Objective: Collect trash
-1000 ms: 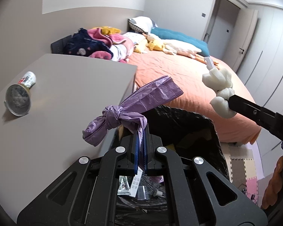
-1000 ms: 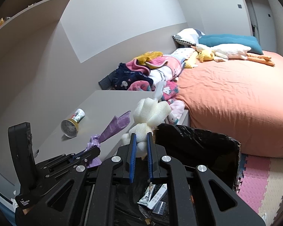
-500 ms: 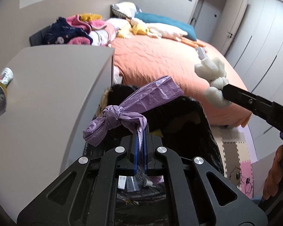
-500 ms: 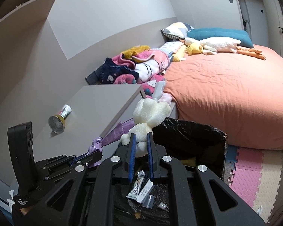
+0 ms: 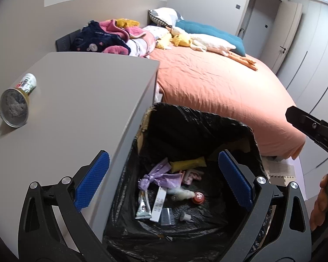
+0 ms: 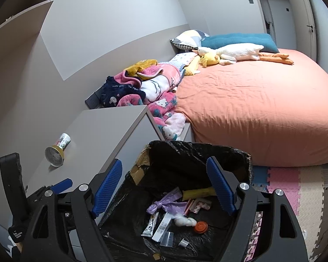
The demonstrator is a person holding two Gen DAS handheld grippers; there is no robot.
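An orange-covered bed point(image 6: 262, 109) fills the far side of the room, with a grey cabinet top point(image 5: 76, 100) next to it. Just beside the cabinet's edge stands a bin lined with a black bag point(image 5: 199, 126). Both grippers hang above its mouth. The left gripper point(image 5: 164, 174) has its jaws opening, blue pads spread wide with nothing between them. The right gripper point(image 6: 164, 187) is opening too, its pads apart and bare; a hand point(image 5: 319, 198) on its handle shows at the edge of the left wrist view.

On the bin floor lies the knotted purple bag point(image 6: 164, 205), its long axis running from the knot at the near left up toward the far right. Just beside it rests the white foam piece point(image 6: 184, 221), long axis roughly across the bin, touching an orange cap point(image 6: 200, 226). A tube point(image 6: 149, 224) and a white strip point(image 6: 161, 227) lie side by side, pointing up toward the purple bag.

A paper cup point(image 5: 17, 100) lies on its side on the cabinet, mouth facing the cameras, well apart from the bin
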